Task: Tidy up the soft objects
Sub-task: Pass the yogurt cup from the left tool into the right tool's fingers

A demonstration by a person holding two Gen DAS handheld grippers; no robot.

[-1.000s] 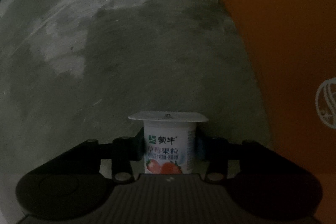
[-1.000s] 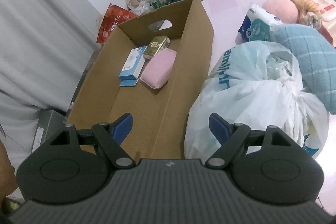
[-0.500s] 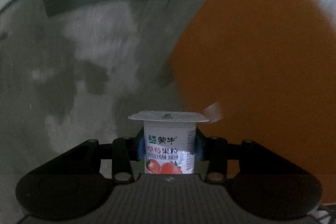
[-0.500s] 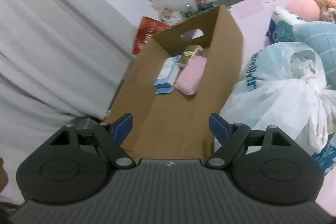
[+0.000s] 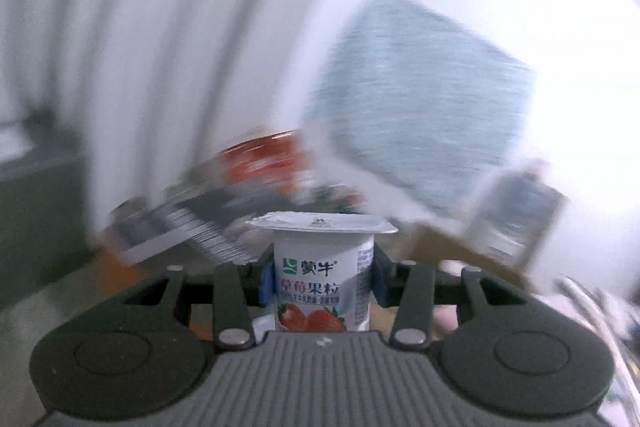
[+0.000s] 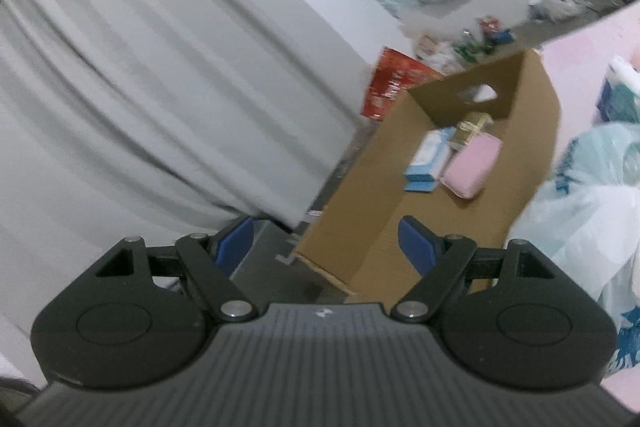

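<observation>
**Yogurt cup in the left gripper, cardboard box waiting**

The left gripper (image 5: 322, 277) is clamped on a yogurt cup (image 5: 323, 279), its 2 blue pads pressed against the cup's sides. The cup stands upright between them, foil lid on top, strawberry label facing the camera. The right gripper (image 6: 328, 241) stands wide with nothing between its fingers, and it looks over the near end of an open cardboard box (image 6: 532, 155).

Inside that box, toward its far end, lie a pink sponge (image 6: 472, 167), a blue and white packet (image 6: 430, 157) and a small gold pack (image 6: 474, 123), close together. A white plastic bag (image 6: 584, 203) sits just beside the box on its right, on a pink surface.

My reading is that the step in hand is carrying the cup toward the box. The next move calls for bringing it over the open top, lowering it onto the bare cardboard floor nearer the camera, keeping it upright, and only then releasing.

Much is hard to make out. The left wrist view is heavily smeared: behind the cup only a pale curtain, a blue-green patch and a red blur can be guessed at, and the box is barely identifiable there. In the right wrist view the near bottom of the box is hidden behind the gripper body, and the bag is cut off at the right edge
</observation>
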